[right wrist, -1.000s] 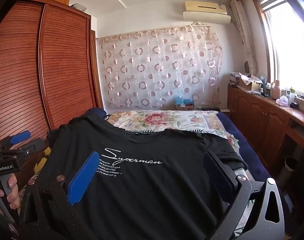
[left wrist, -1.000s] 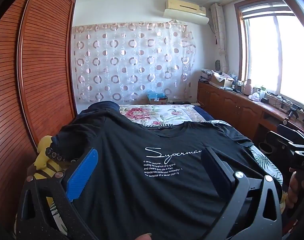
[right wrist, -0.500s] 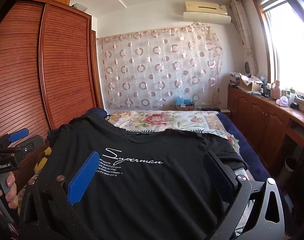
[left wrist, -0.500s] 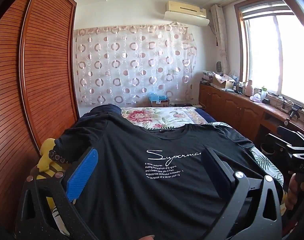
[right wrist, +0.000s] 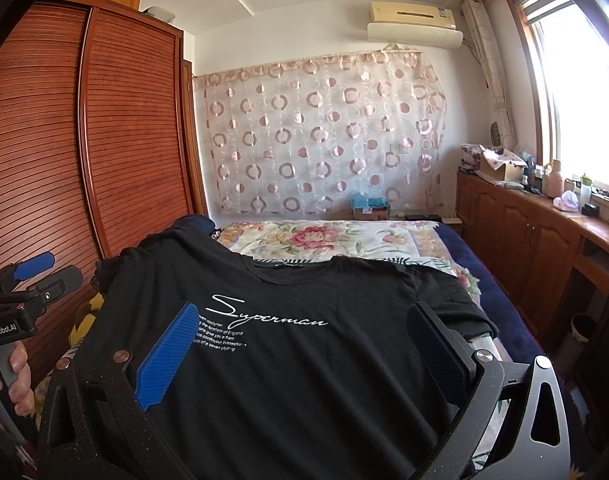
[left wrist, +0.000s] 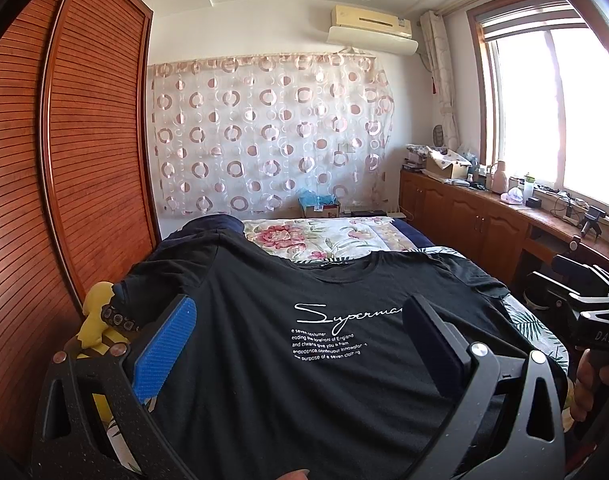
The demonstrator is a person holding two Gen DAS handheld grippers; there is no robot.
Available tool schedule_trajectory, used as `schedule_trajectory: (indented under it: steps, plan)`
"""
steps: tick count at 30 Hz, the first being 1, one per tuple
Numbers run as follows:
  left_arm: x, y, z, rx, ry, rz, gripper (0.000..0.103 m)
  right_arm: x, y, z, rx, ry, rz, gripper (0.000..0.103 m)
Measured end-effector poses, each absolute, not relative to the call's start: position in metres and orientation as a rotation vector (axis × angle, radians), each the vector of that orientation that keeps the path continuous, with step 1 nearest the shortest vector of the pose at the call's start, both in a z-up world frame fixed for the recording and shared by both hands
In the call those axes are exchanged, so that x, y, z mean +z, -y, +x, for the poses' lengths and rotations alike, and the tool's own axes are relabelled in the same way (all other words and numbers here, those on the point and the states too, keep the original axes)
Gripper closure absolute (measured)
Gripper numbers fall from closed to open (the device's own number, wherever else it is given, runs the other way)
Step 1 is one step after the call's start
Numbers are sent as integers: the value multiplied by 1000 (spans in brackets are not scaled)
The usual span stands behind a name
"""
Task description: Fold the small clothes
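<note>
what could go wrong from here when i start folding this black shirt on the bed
The black t-shirt hangs over the bed's left edge by the wardrobe, so its left sleeve may be awkward to reach. That sleeve also drapes over a yellow toy, which the fingers could snag. Both grippers are open and hold nothing yet; thin flat fabric may slip.

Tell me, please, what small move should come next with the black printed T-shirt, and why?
Probably lower the left gripper to the black printed T-shirt's left sleeve and pinch it. The shirt lies spread face up on the floral bed, unfolded; both the left and the right gripper are open and hold nothing.
</note>
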State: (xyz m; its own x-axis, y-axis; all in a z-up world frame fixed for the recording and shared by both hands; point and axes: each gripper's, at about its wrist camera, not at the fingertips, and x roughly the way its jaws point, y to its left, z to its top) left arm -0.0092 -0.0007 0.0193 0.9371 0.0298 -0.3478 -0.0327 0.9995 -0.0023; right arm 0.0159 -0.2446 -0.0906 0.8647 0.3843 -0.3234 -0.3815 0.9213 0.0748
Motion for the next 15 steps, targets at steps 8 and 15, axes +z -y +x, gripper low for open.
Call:
schedule_trajectory:
  steps: [8,15]
  plan:
    - [22,2,-11,30,-353,-7,0,-91,245,16,401,-341,8,0]
    - [20,3,-12,31,-353,-5,0,-91,245,16,400,-341,8,0]
